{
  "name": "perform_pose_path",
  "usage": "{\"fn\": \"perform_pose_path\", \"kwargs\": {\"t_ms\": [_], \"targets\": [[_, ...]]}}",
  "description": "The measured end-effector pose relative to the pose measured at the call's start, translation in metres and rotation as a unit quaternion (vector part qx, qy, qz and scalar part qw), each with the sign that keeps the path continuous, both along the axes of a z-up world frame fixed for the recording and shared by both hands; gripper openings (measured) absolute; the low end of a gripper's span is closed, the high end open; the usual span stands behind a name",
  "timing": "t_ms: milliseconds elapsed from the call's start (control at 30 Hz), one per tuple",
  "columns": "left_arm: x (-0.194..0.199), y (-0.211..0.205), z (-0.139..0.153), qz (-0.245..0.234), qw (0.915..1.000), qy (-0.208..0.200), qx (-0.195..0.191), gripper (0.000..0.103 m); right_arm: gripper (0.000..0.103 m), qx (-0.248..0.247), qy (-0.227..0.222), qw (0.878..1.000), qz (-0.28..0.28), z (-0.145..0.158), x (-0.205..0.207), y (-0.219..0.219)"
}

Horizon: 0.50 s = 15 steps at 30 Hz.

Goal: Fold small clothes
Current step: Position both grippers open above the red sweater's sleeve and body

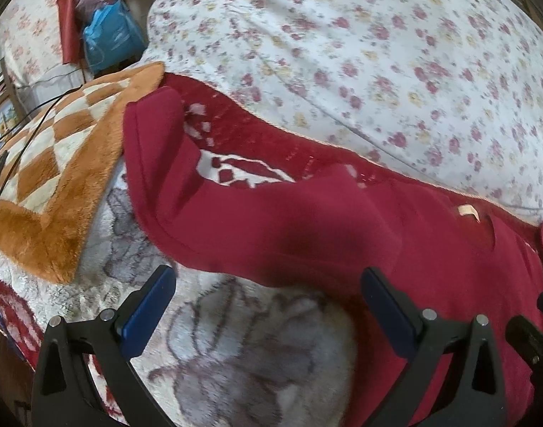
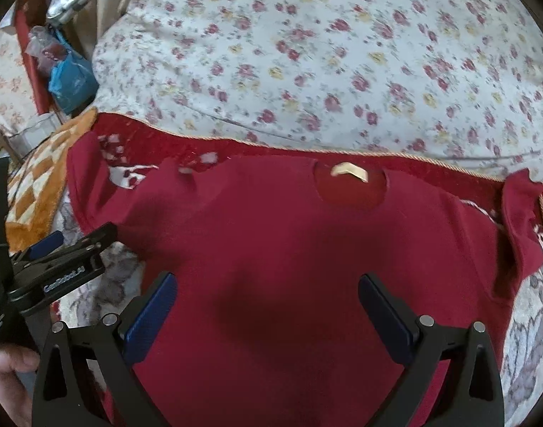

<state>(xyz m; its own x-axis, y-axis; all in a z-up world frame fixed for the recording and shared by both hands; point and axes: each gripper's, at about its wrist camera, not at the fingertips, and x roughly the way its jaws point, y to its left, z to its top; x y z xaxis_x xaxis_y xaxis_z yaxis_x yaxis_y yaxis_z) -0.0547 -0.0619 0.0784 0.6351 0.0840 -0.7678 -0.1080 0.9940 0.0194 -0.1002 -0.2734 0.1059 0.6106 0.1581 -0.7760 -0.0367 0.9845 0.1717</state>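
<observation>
A dark red sweatshirt (image 2: 271, 235) lies spread flat on a fluffy blanket, neck hole with a tan label (image 2: 349, 172) at the far side, one sleeve out to the left (image 2: 93, 185) and one to the right (image 2: 520, 220). My right gripper (image 2: 268, 306) is open and empty, above the shirt's middle. My left gripper (image 1: 268, 302) is open and empty over the shirt's left side and left sleeve (image 1: 157, 163). The left gripper also shows in the right wrist view (image 2: 58, 249) at the shirt's left edge. The shirt fills the right of the left wrist view (image 1: 378, 235).
The shirt rests on a white and red patterned fluffy blanket (image 1: 236, 348). An orange and cream checked blanket (image 1: 58, 163) lies at the left. A floral duvet (image 2: 325, 53) rises behind. A blue plastic bag (image 2: 70, 82) and cables sit at the far left.
</observation>
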Motion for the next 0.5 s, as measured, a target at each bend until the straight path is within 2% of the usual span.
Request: {"fn": "perform_pose_path", "kwargs": {"t_ms": [100,200,267,400,500], "targets": [[0.001,0.009,-0.001,0.011,0.9999,0.001,-0.005,0.103,0.103,-0.007,0.015,1.0,0.022,-0.002,0.004,0.012],[0.001,0.012,0.0,0.011,0.9999,0.001,-0.01,0.103,0.103,-0.041,0.043,0.998,0.029,-0.005,0.009,0.019],[0.001,0.01,0.001,0.007,1.0,-0.002,-0.004,0.103,0.103,-0.042,0.044,0.998,0.01,-0.005,0.009,0.013],[0.002,0.007,0.0,-0.002,1.0,0.002,-0.006,0.103,0.103,-0.029,0.018,0.999,-0.033,-0.001,0.003,-0.005],[0.003,0.006,0.0,-0.003,1.0,0.0,-0.007,0.103,0.103,-0.018,0.024,0.998,-0.05,-0.004,0.003,-0.018]]}}
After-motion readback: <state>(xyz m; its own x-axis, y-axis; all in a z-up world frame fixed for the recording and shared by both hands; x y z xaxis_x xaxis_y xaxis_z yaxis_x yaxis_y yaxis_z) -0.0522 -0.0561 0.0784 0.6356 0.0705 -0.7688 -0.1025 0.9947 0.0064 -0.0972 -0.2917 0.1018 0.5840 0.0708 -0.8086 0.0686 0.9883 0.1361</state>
